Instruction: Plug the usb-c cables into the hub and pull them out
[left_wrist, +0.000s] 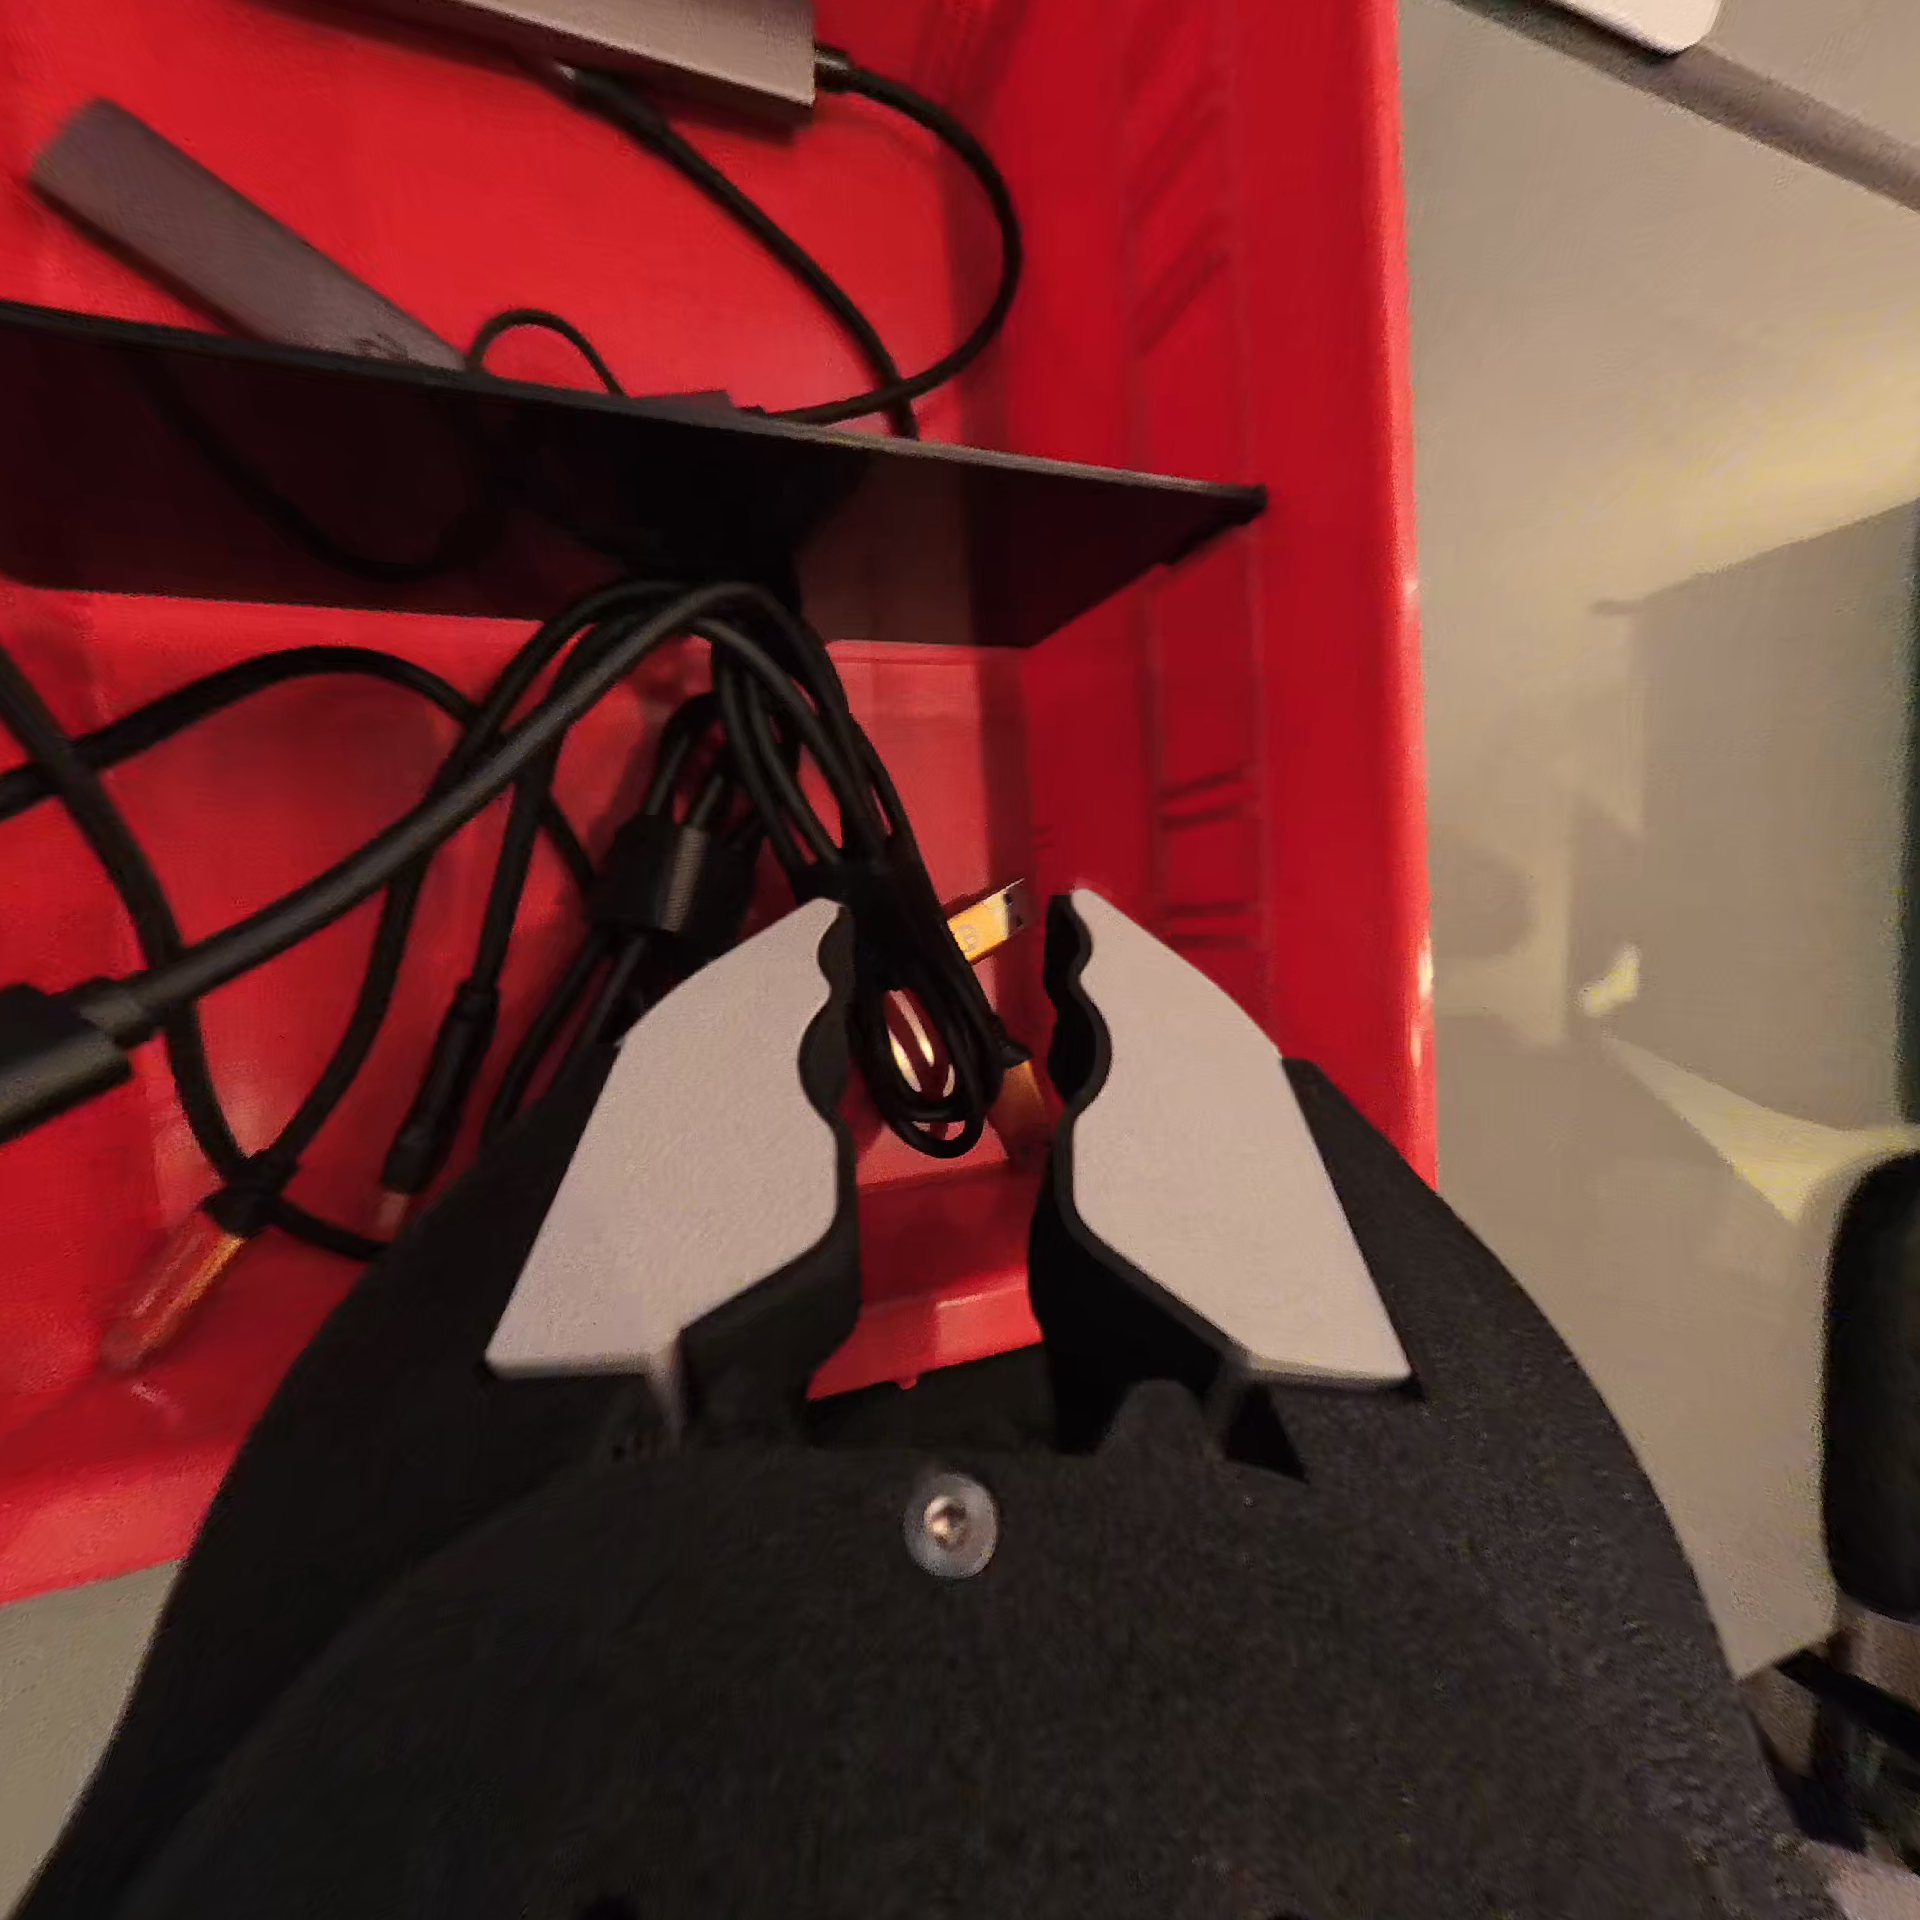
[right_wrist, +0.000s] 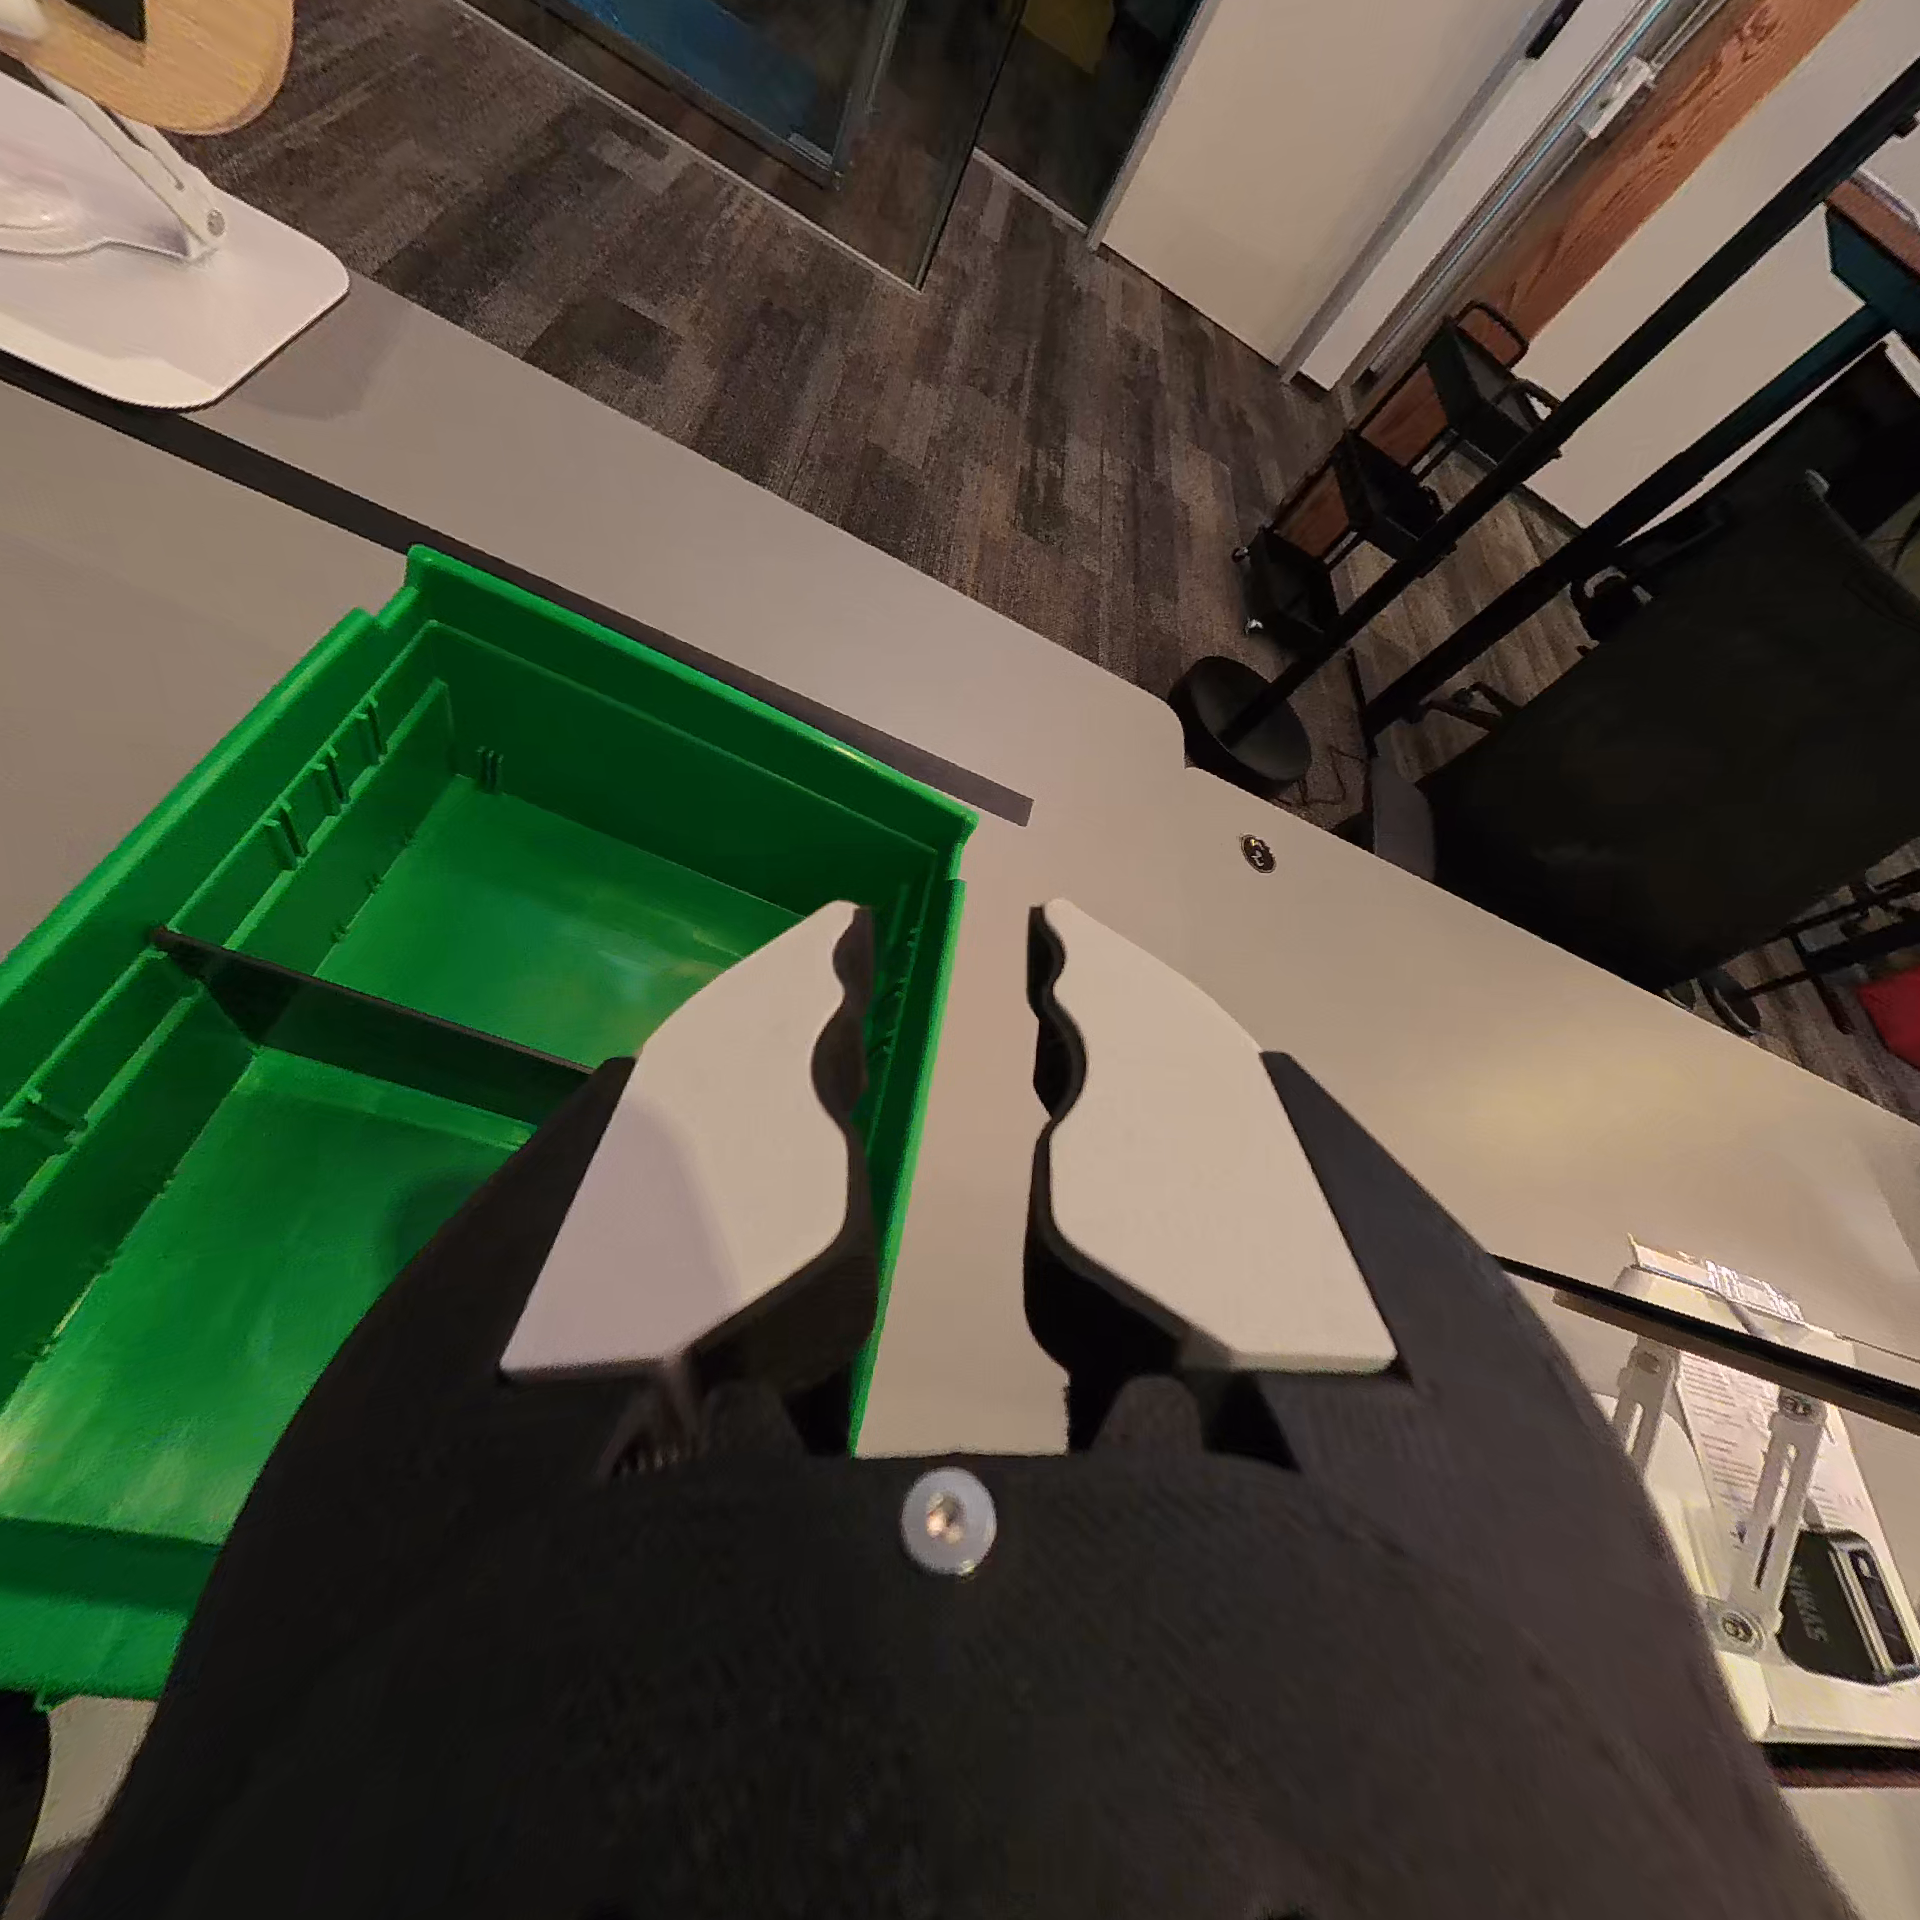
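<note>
The left gripper (left_wrist: 940, 935), fingers spread, straddles tangled black usb-c cables (left_wrist: 727, 790) in the red plastic bin (left_wrist: 1195, 312), apparently to pick one; the grey hub (left_wrist: 665, 47) lies beyond the black divider (left_wrist: 623, 488). The right gripper (right_wrist: 945, 920) waits spread and empty beside a green plastic bin (right_wrist: 623, 748).

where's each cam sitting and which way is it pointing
Left wrist view: on the left gripper, looking down into a red bin at tangled black cables below a black divider; its own open fingers show.
Right wrist view: on the right gripper, looking down over a green bin and grey table toward the floor; its own open fingers show.
Shared: apparently only the grey table; neither shows the other gripper.
</note>
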